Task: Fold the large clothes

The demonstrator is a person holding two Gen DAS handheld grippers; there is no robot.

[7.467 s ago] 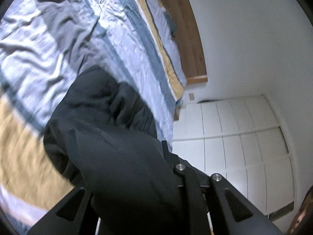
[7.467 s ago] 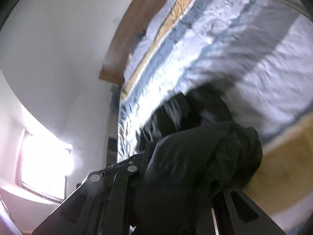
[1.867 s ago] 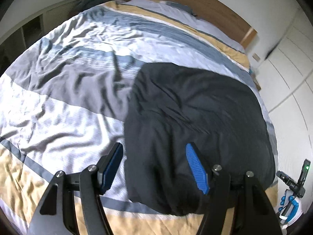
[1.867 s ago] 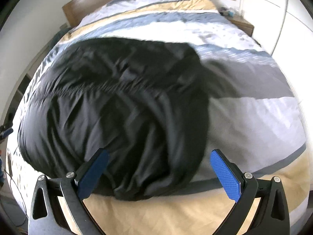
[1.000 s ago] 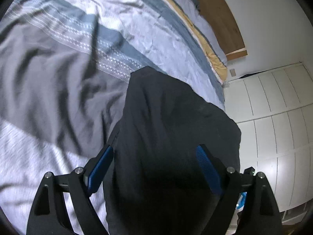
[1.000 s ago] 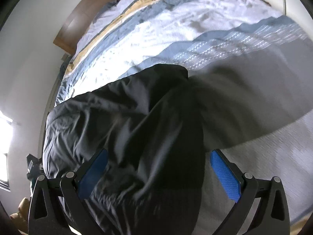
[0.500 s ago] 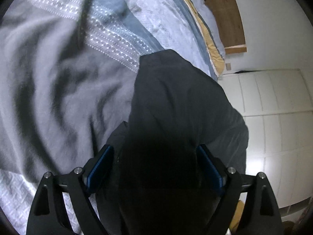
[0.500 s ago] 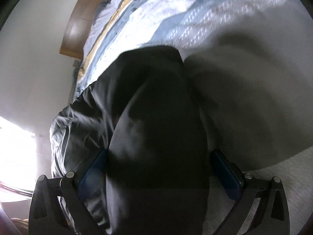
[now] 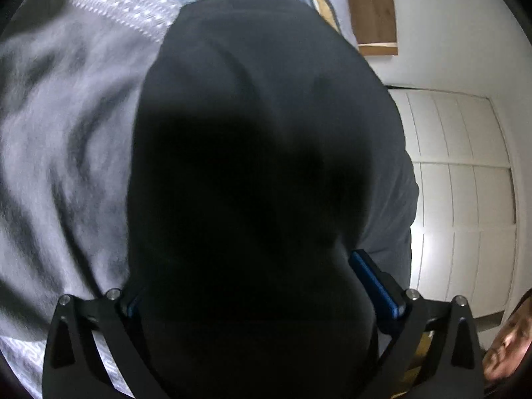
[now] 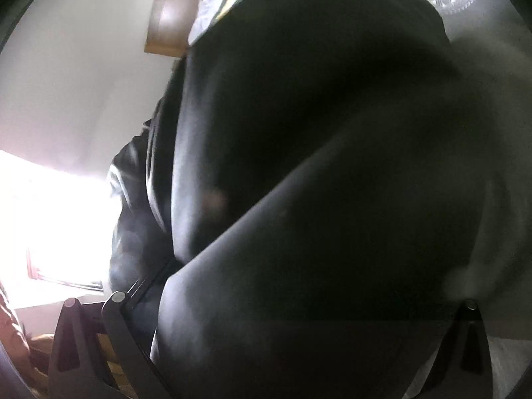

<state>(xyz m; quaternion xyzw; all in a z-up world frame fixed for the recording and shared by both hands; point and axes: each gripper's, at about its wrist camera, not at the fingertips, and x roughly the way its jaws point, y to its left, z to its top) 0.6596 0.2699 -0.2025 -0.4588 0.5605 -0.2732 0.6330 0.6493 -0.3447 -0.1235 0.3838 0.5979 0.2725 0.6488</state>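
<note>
Left gripper (image 9: 262, 286): jaws wide apart, just been opening further, black garment (image 9: 266, 153) bulging between blue pads (image 9: 374, 284); pressing or not, cannot tell. Right gripper (image 10: 292, 302): fingers spread far apart, garment (image 10: 316, 166) filling gap, pads hidden, grip cannot tell. Garment lying on striped bedcover (image 9: 66, 116). Beyond garment: wooden headboard (image 9: 372, 10). Right of garment, left view: white wardrobe doors (image 9: 462, 199). Left of garment, right view: bright window (image 10: 50, 219).

Both wrist cameras look downward, seemingly pressed close — sharing the black garment (image 9: 266, 166) on the bed (image 9: 60, 139).
</note>
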